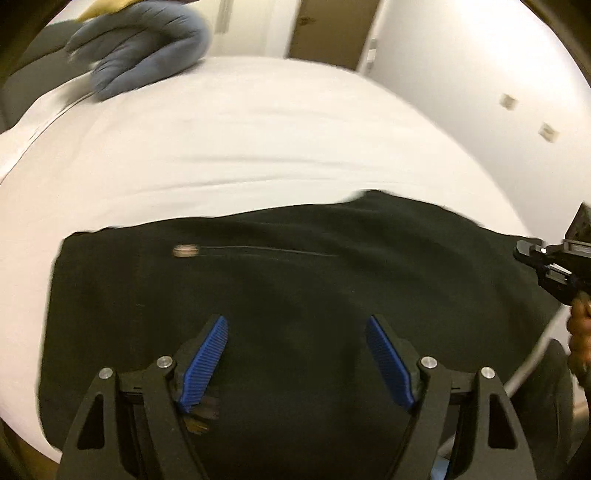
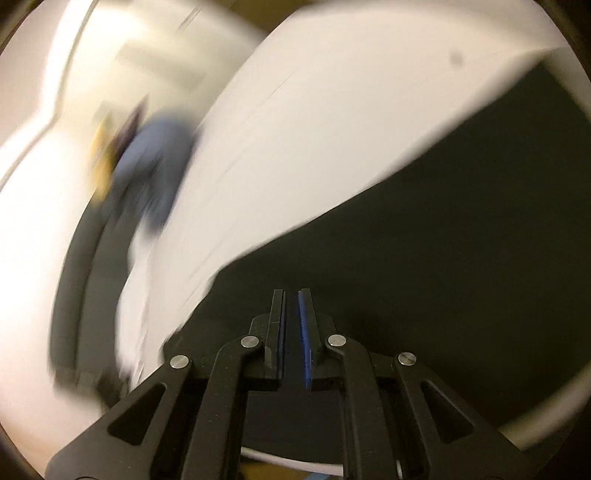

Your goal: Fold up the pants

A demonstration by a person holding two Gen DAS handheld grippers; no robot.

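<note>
White walls (image 1: 461,66) and a brown door (image 1: 325,29) stand behind your work surface, which is a wide bed covered by a smooth white sheet (image 1: 221,147). You will note two small square plates on the wall at the right. At the far left edge of the bed lies a bunched blue-grey cloth (image 1: 144,48), soft and ribbed with folds, with a yellowish item just behind it that is too blurred to identify.

Your black pants (image 1: 295,288) lie flat on the near part of the sheet, matte and dark, roughly rectangular with a fairly straight far edge. A thin pale line runs across the fabric and ends in a small metallic tab (image 1: 186,251).

Your left gripper (image 1: 297,354) is over the pants with its jaws well apart; the ribbed blue pads (image 1: 205,362) grip nothing. Your right gripper (image 2: 291,332) shows its black fingers nearly together, a narrow gap between them, and no fabric visible in that gap. It is also over the dark cloth, at the right side of the pants. The right wrist view is heavily blurred.
</note>
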